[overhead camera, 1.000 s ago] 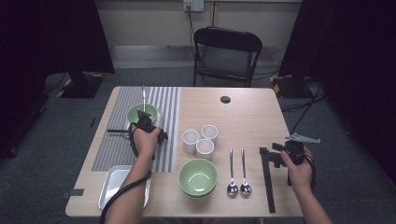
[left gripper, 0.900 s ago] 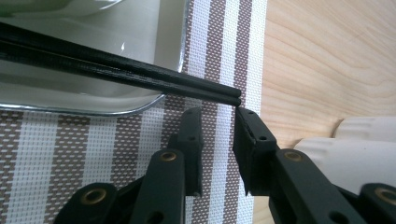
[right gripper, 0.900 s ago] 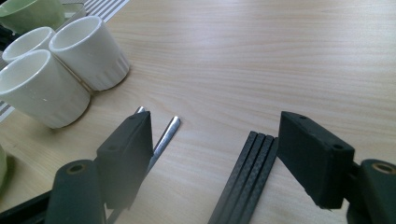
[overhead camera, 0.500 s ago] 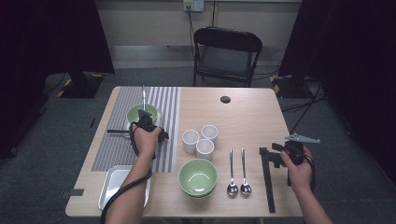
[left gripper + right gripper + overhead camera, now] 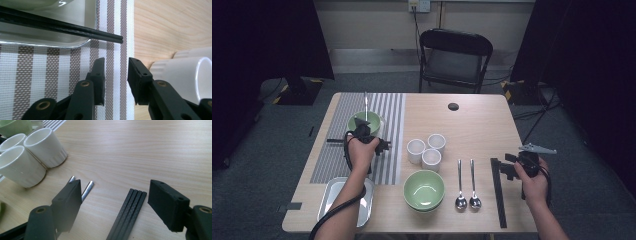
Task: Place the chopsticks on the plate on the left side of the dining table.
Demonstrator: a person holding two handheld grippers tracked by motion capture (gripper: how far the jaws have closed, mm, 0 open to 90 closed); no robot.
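My left gripper (image 5: 364,132) hovers over the striped placemat (image 5: 332,155), just in front of a green bowl (image 5: 364,121). In the left gripper view its jaws (image 5: 116,67) stand apart with only mat between them, and they have just been opening. A pair of black chopsticks (image 5: 62,26) lies across a silvery rim (image 5: 50,41) beyond the tips. My right gripper (image 5: 512,167) is open at the table's right edge. A bundle of black chopsticks (image 5: 127,215) lies flat on the wood between its wide jaws (image 5: 115,190).
Three white cups (image 5: 427,150) cluster mid-table, with a second green bowl (image 5: 424,190) in front of them. Two spoons (image 5: 465,182) lie left of the chopstick bundle (image 5: 498,192). A metal tray (image 5: 344,200) sits front left, a small black disc (image 5: 453,106) at the back, and a chair (image 5: 455,60) behind the table.
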